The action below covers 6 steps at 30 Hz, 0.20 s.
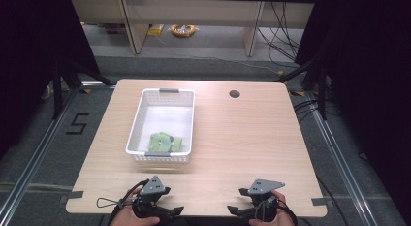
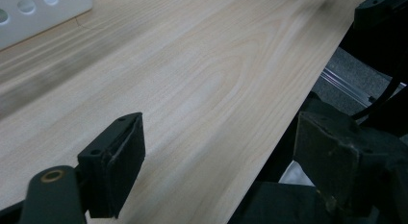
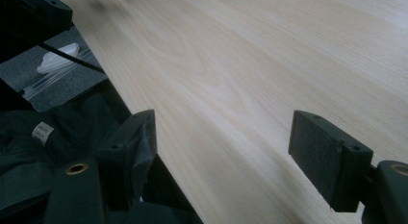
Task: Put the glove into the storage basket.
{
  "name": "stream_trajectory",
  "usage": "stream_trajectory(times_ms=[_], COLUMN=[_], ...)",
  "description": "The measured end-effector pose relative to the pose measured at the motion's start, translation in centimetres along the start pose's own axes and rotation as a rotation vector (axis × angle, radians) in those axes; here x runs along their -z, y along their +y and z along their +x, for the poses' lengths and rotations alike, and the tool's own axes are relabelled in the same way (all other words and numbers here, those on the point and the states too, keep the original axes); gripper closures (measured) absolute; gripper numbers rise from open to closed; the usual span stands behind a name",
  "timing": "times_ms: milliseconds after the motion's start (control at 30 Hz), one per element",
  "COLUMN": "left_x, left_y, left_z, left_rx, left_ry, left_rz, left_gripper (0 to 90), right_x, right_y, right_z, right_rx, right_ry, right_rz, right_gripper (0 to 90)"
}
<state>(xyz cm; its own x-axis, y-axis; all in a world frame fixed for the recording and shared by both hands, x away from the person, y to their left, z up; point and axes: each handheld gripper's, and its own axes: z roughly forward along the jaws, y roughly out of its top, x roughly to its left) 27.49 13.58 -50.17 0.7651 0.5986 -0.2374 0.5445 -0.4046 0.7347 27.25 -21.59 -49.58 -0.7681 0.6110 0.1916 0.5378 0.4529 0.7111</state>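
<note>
High view: the green toy (image 1: 165, 142) lies in the near end of the white basket (image 1: 141, 120), left of the table's (image 1: 252, 138) middle. The left gripper (image 1: 167, 202) sits at the near edge almost straight below the basket, so the toy lies just ahead of it; the right gripper (image 1: 241, 201) is farther off to the right

Left gripper view: jaws wide apart, nothing between them, basket corner at far left

Right gripper view: jaws wide, empty, over bare wood
</note>
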Motion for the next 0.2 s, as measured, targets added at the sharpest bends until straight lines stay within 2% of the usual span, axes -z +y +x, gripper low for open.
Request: stream_trajectory(times_ms=[33, 67, 133, 167, 200], left_x=[0.0, -0.06, 0.02, 0.01, -0.06], left_y=[0.0, -0.03, 0.01, 0.01, -0.02], left_z=[0.01, -0.05, 0.16, 0.2, 0.19], left_rx=[0.0, 0.02, -0.002, 0.002, 0.025], left_ry=[0.0, 0.001, 0.006, 0.005, 0.009], left_rz=[0.0, -0.002, 0.005, 0.003, -0.001], left_gripper=[18.1, 18.1, 17.9, 17.7, 17.3], right_x=[-0.02, -0.07, 0.07, 0.08, 0.09], right_y=[0.02, 0.01, -0.02, -0.04, -0.06], right_z=[-0.07, -0.16, -0.19, -0.25, -0.32], right_rx=[0.005, 0.01, 0.002, 0.001, -0.004], right_ry=[0.01, 0.016, -0.002, -0.005, -0.009], right_rz=[0.002, -0.001, 0.001, 0.001, 0.0], right_gripper=[26.0, 26.1, 26.0, 26.0, 26.0])
